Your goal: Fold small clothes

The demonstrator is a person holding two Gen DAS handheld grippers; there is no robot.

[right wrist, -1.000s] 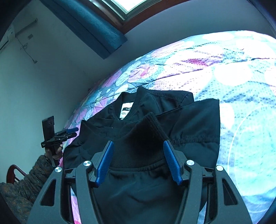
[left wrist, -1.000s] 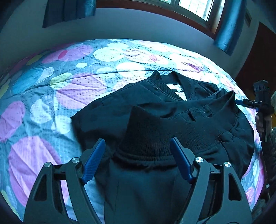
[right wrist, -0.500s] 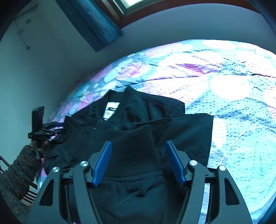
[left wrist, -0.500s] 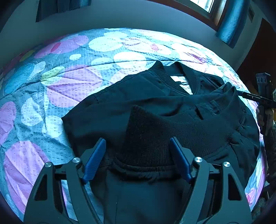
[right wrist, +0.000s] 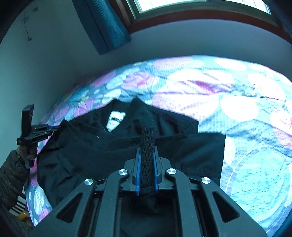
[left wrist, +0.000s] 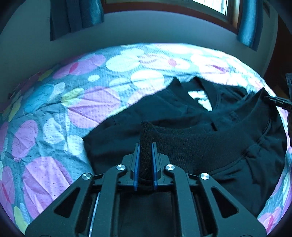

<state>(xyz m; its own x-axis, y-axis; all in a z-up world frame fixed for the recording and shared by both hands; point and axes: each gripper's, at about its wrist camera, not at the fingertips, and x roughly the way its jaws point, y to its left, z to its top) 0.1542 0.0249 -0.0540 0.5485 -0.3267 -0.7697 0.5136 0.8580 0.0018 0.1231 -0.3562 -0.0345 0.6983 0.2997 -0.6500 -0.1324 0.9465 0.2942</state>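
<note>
While spread on the floral bed [left wrist: 54, 113], lies half-folded: black jacket [left wrist: 209, 145]. Left gripper [left wrist: 145, 145] pinching its ribbed hem [left wrist: 200, 140]. Right gripper [right wrist: 146, 149] clamped on the hem too.

The white neck label [left wrist: 200, 99] inside the black jacket [left wrist: 209, 144] is too blurred to read.

A bed [left wrist: 54, 113] under a bedspread patterned with pink, white and blue petals stands against a plain pale wall [right wrist: 200, 38], beneath a brown-framed window [right wrist: 182, 5] letting in bright daylight, flanked by dark blue curtains [right wrist: 104, 23].
</note>
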